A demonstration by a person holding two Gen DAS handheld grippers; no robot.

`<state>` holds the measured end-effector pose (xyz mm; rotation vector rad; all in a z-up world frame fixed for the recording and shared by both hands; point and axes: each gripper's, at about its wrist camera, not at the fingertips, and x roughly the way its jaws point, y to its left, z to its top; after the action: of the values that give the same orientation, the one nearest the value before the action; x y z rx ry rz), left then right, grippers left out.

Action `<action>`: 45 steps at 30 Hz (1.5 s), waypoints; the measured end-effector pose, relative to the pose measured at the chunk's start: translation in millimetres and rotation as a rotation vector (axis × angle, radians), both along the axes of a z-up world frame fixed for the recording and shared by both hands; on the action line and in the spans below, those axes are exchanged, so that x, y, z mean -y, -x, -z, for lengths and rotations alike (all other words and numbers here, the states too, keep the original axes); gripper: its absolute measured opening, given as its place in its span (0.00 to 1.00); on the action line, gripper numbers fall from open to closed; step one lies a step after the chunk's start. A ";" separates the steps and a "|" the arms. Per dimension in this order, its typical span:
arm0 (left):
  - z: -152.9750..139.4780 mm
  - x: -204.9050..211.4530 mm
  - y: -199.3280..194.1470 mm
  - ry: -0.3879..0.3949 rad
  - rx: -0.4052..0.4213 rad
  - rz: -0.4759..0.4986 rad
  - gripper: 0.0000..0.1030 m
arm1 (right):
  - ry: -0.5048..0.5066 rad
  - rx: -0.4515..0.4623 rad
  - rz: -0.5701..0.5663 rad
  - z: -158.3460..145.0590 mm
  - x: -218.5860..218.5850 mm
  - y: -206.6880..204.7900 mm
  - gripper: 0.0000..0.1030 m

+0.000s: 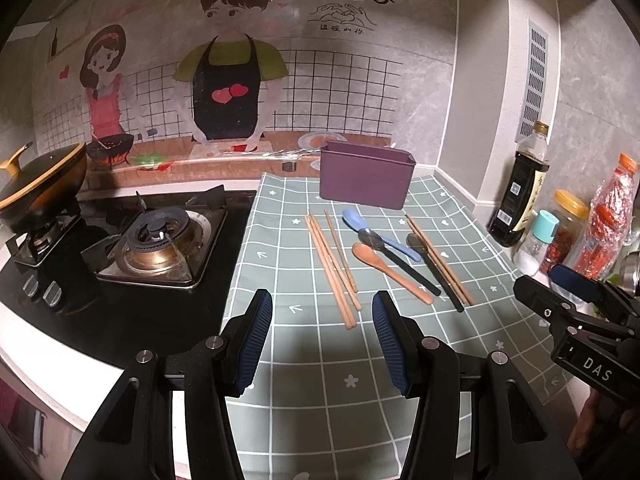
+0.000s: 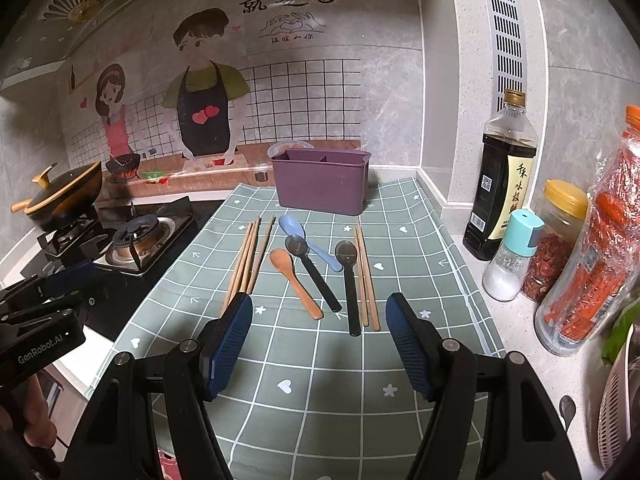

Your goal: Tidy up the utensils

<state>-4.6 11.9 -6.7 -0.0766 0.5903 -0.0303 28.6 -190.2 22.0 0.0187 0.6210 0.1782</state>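
Note:
A purple utensil holder (image 1: 366, 180) (image 2: 322, 182) stands at the back of the green checked cloth (image 1: 304, 376) (image 2: 320, 364). In front of it lie wooden chopsticks on the left (image 1: 330, 268) (image 2: 250, 260), a blue spoon (image 1: 374, 234) (image 2: 308, 246), a brown wooden spoon (image 1: 390, 266) (image 2: 296, 284), two black spoons (image 1: 400, 262) (image 2: 350, 284) and another chopstick pair on the right (image 1: 440, 258) (image 2: 366, 276). My left gripper (image 1: 322, 340) is open and empty, just short of the left chopsticks. My right gripper (image 2: 320, 344) is open and empty, just short of the spoon handles.
A gas stove (image 1: 156, 240) (image 2: 136, 240) with a lidded pan (image 1: 40, 184) (image 2: 64, 196) lies left of the cloth. A soy sauce bottle (image 2: 500, 176), salt shaker (image 2: 512, 256), chili jar (image 2: 556, 236) and red bottle (image 2: 596, 248) line the right wall.

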 end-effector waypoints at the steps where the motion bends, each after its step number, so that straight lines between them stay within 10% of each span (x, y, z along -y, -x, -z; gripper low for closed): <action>1: -0.5 0.0 0.4 0.002 0.001 0.002 0.52 | 0.000 0.001 0.000 -0.6 -0.4 0.3 0.65; 26: -5.1 13.4 -13.2 -0.013 -0.036 0.014 0.52 | 0.006 0.008 0.013 -3.7 12.6 1.3 0.65; 45: 13.0 16.3 -121.9 0.127 -0.165 0.014 0.52 | 0.090 -0.044 -0.033 6.6 30.4 -89.6 0.65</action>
<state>117.3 -4.4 -19.7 -0.1997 0.7536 -0.0753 118.2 -220.6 15.4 -0.0744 0.6727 0.1819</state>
